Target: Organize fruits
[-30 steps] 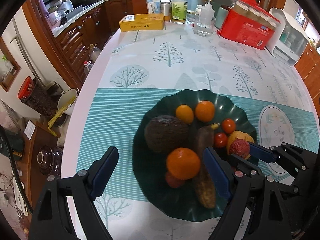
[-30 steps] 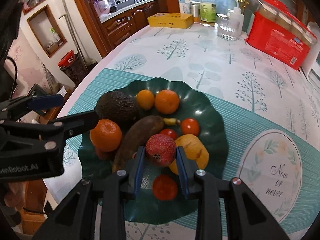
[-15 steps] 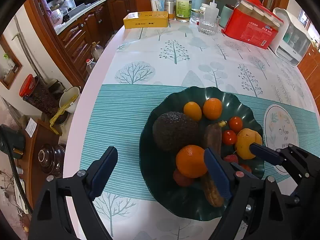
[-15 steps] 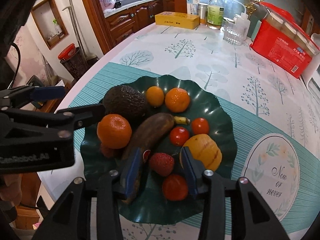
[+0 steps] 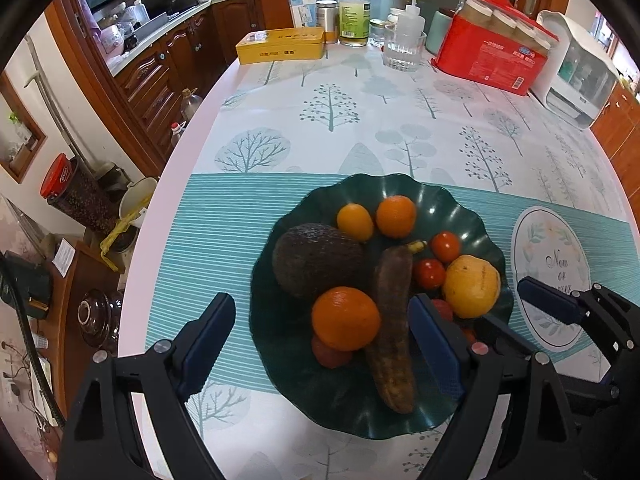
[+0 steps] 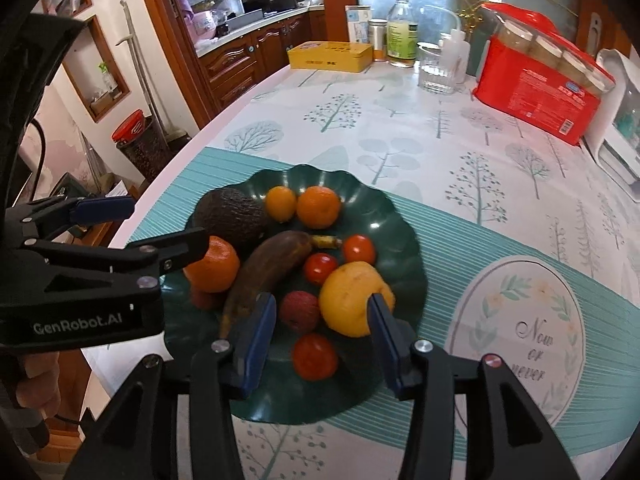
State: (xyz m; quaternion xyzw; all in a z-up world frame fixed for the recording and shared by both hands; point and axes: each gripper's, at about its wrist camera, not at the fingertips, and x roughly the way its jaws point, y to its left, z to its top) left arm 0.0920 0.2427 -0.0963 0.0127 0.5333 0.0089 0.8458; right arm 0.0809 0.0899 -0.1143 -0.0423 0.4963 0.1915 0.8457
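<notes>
Left gripper [image 5: 320, 344] hangs with jaws spread wide; right gripper [image 6: 322, 334] likewise wide apart, gripping nothing.

Glossy green plate [image 6: 400, 216]; rough dark avocado [image 5: 316, 264]; smooth printed tablecloth [image 5: 360, 128]; glass tumbler [image 5: 403, 51].

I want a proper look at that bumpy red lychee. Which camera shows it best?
The right wrist view: the lychee lies unobstructed between banana and lemon. In the left wrist view, the left gripper's finger mostly hides it.
</notes>
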